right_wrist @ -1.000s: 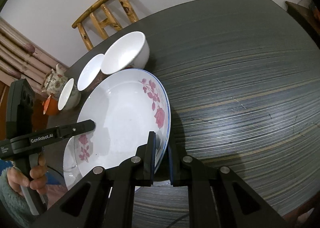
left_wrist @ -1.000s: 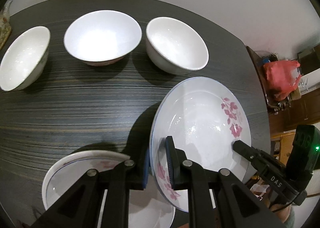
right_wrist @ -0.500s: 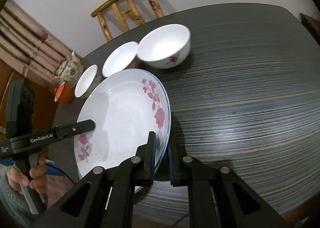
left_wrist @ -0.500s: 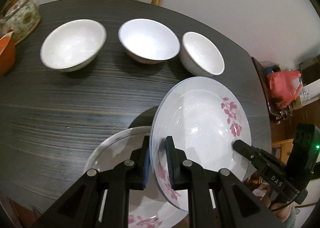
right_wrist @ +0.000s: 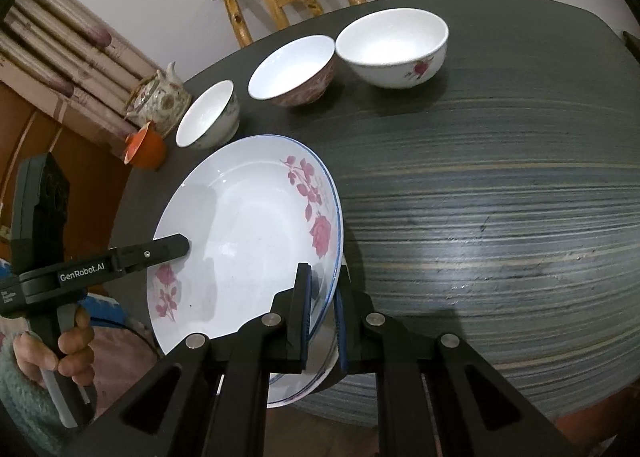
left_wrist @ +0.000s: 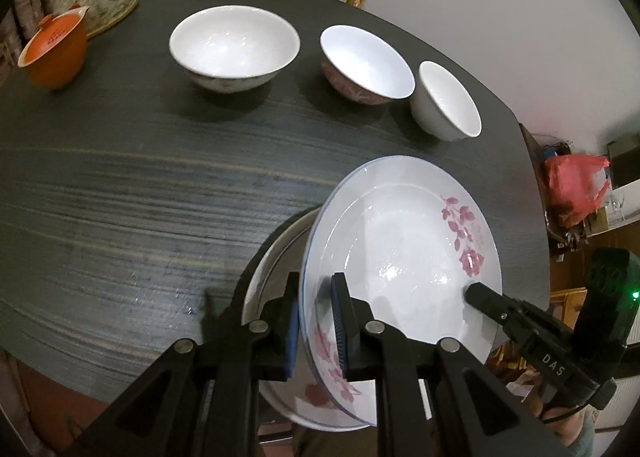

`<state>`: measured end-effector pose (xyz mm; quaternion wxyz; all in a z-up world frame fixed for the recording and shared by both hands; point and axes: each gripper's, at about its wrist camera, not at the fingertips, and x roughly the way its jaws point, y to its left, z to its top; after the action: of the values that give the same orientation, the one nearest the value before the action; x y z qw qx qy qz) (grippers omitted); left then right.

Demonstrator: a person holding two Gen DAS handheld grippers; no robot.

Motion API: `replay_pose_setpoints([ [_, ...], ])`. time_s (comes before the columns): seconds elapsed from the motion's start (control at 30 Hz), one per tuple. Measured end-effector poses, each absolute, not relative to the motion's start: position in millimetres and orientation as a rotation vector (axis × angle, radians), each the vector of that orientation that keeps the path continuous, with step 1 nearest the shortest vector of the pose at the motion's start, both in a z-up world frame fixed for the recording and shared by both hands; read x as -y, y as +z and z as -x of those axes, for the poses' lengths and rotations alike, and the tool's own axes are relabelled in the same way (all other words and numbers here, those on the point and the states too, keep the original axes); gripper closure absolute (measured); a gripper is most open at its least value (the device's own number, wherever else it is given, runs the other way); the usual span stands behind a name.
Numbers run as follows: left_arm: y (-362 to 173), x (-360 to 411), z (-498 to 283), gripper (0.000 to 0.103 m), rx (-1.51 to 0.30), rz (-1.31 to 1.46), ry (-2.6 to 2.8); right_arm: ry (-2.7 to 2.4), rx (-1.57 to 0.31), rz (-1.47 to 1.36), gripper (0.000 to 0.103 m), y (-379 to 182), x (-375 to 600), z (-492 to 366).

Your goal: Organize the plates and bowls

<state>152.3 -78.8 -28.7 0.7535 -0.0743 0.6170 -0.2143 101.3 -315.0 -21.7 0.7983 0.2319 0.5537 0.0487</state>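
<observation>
Both grippers, L (left_wrist: 314,321) + R (right_wrist: 323,313), clamped on floral plate (left_wrist: 400,257) rims, above lower plate (left_wrist: 272,269); uneven release = chip/slide off near worktop (left_wrist: 120,197) edge.

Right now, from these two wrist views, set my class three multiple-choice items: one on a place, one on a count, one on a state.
1. Where is the second plate?
A. under the lifted plate
B. on the chair
C. inside a bowl

2. How many white bowls stand on the table?
A. one
B. three
C. five

3. How is the lifted plate held?
A. lying flat on the table
B. by one gripper
C. by both grippers at opposite rims

Key: 1 A, its rim shows beneath. 2 B, three in a row. 3 C, the left gripper and right gripper each clamp its edge.
</observation>
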Motion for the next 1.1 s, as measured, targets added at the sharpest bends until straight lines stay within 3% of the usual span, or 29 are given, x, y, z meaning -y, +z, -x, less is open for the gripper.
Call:
replay_pose_setpoints([
  [1.1,-47.3,66.2,-134.0,0.088,-1.398,0.144,-0.449,0.077,-1.274,-0.406,0.087,-35.4,283.4,-97.6],
])
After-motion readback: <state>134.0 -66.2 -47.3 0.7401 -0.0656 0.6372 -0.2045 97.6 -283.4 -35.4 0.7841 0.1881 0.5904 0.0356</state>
